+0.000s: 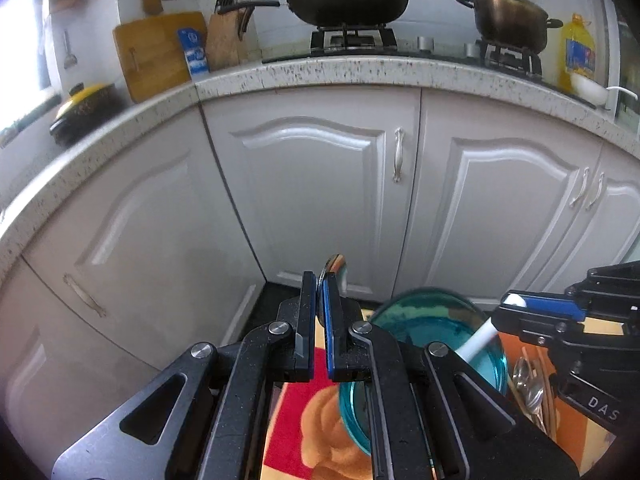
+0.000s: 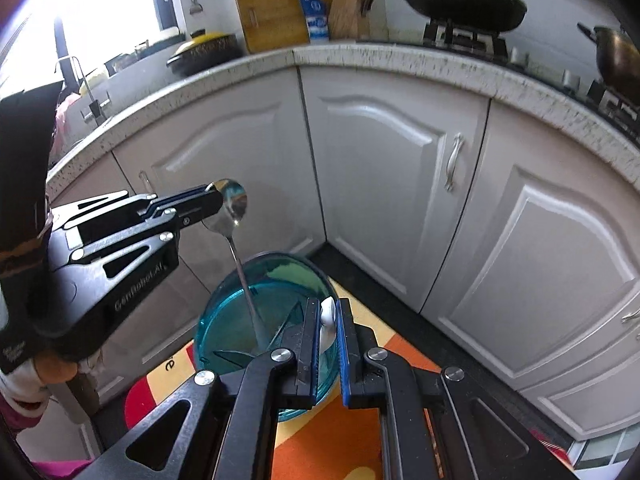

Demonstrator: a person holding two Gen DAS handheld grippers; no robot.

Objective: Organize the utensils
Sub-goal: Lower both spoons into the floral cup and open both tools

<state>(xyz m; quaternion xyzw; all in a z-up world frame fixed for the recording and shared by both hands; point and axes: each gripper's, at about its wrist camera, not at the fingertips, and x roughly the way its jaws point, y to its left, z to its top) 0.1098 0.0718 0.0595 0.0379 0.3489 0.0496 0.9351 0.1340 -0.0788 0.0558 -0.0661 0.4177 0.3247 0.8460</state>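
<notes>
A metal spoon point(image 2: 229, 204) is clamped by its bowl in the left gripper point(image 2: 216, 199), jaws nearly closed on it; the handle hangs down into the blue glass bowl point(image 2: 224, 320), tip near the bowl's floor, probably so it can be stood or dropped in without tipping. In the left wrist view only the spoon's bowl edge point(image 1: 335, 266) shows past the fingertips. A white spoon point(image 2: 328, 314) is pinched in the right gripper point(image 2: 325, 320), jaws narrowed onto its end; its handle slants down over the blue bowl's rim point(image 1: 476, 342), likely also for collecting in the bowl. The blue bowl sits on a table with a red and orange patterned cloth point(image 2: 340, 440), towards the table's far edge, facing the cabinets. More metal cutlery point(image 1: 530, 388) lies loose on the cloth just right of the bowl, judged as still to be gathered. The grip at the bowl end looks slippery; slip risk judged moderate.
</notes>
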